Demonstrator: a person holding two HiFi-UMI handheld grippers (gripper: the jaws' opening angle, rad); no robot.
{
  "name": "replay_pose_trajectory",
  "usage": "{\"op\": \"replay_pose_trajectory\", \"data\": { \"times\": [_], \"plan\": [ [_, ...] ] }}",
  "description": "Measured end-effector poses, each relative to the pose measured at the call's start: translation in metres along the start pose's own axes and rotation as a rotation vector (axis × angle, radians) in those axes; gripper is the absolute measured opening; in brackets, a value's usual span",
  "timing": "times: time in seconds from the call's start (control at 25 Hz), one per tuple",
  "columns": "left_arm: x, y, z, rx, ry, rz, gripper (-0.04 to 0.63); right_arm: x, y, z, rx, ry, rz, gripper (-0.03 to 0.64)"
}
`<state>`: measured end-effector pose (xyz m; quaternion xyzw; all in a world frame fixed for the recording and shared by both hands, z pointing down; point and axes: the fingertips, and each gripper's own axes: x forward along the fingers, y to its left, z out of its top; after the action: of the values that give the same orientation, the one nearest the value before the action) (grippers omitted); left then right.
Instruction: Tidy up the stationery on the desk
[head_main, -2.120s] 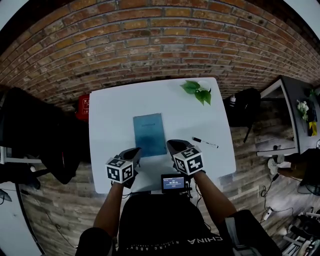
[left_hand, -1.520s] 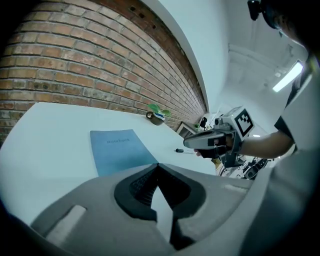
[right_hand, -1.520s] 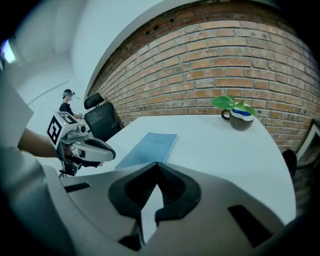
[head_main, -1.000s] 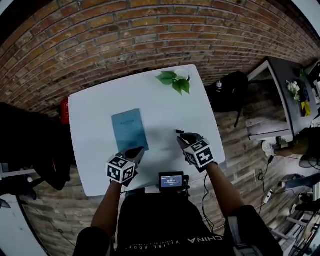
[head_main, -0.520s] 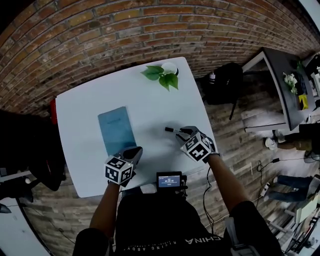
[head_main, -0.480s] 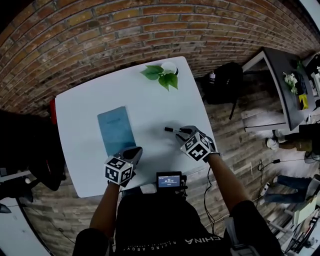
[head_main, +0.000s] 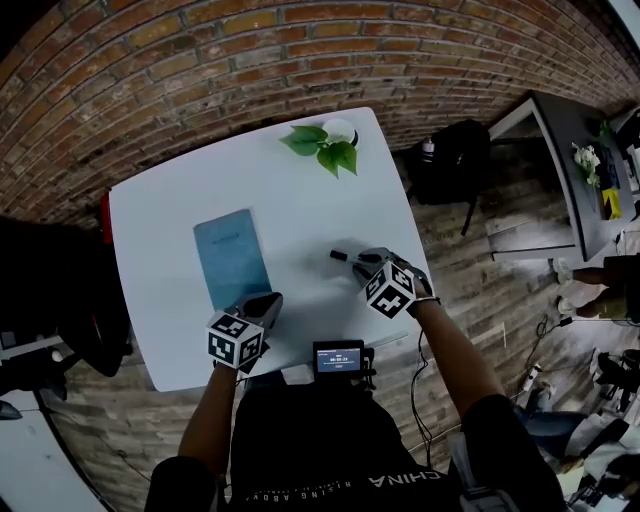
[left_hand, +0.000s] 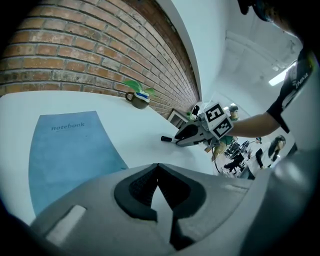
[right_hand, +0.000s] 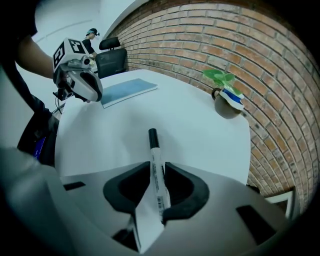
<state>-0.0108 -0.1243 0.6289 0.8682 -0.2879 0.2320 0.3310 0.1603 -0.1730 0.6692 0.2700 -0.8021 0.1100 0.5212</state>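
On the white bench (head_main: 300, 190) the blue notebook (head_main: 232, 258) lies flat, the left claw (head_main: 264, 303) closed and empty at its near edge; the right claw (head_main: 368, 262), swung over from beside the notebook, has just been closing on the black-capped marker (right_hand: 156, 167), now pinched between its pads, apparently ready for lifting

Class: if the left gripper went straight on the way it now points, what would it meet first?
Most likely the bare white table, just right of the blue notebook; nothing else seems to lie in that line, though depth is unclear.
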Motion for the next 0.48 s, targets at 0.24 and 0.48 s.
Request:
{"op": "replay_pose_trajectory", "data": {
  "times": [0.24, 0.48],
  "plan": [
    [-0.0017, 0.0015, 0.0003, 0.0, -0.001, 0.002, 0.011, 0.0007, 0.0015, -0.0017, 0.027, 0.001, -0.005, 0.081],
    [-0.0053, 0.0027, 0.002, 0.003, -0.009, 0.007, 0.011, -0.0008, 0.0044, -0.0022, 0.084, 0.008, -0.006, 0.074]
  ]
}}
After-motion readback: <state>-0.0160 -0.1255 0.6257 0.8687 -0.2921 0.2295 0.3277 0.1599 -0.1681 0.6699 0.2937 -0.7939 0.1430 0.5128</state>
